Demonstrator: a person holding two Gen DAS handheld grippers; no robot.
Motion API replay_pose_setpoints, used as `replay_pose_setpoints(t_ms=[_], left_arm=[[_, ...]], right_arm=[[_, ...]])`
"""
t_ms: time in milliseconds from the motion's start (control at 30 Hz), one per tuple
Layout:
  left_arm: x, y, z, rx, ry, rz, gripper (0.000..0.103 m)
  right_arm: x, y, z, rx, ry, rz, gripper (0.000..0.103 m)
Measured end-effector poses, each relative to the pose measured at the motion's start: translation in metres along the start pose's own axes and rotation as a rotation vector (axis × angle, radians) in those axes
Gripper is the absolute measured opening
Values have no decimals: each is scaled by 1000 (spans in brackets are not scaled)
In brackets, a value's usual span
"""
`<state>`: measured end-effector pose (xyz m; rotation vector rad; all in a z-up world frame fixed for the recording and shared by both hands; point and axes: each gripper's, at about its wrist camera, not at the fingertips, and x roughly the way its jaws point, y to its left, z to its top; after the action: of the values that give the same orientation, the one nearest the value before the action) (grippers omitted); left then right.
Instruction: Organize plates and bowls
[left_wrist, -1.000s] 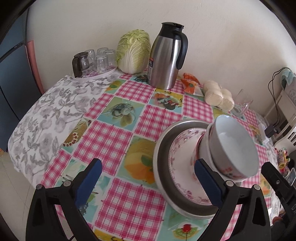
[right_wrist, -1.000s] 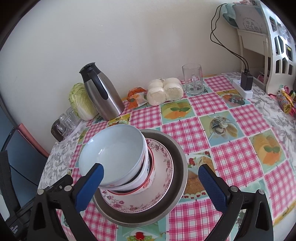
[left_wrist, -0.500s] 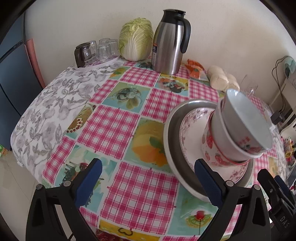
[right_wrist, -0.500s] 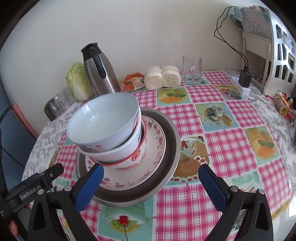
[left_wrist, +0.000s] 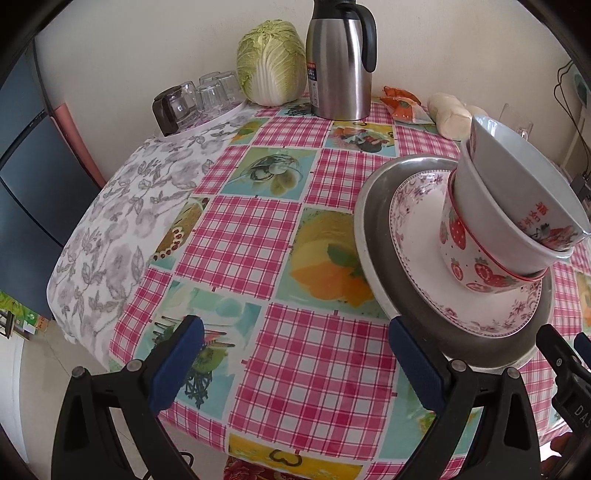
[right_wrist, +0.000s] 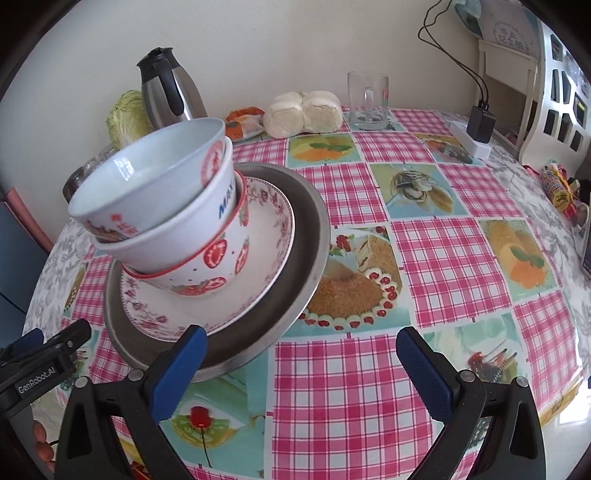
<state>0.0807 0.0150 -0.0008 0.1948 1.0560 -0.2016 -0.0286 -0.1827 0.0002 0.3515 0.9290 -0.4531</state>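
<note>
Left wrist view: the left tool (left_wrist: 295, 354) hovers low over the counter (left_wrist: 258, 236), jaws apart, empty, stacked bowls (left_wrist: 509, 221) to its right.

Right wrist view: the right tool (right_wrist: 301, 360) hovers likewise, jaws apart, bowls on plates (right_wrist: 229, 310) just ahead-left.

Home dining corner, checked oilcloth table (left_wrist: 280, 236), thermos jug (left_wrist: 340, 59), cabbage (left_wrist: 271, 62), steamed buns (right_wrist: 303, 112)

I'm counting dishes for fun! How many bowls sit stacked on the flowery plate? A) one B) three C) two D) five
B: three bowls nest on the flowery plate: a strawberry bowl at the bottom, a white bowl in the middle, a pale blue bowl on top.
</note>
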Motion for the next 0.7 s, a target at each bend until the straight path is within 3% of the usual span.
replay_pose_setpoints(t_ms=[700], left_arm=[[9, -4, -1, 37, 31, -14, 100]], right_arm=[[1, -2, 0, -4, 5, 0, 103]])
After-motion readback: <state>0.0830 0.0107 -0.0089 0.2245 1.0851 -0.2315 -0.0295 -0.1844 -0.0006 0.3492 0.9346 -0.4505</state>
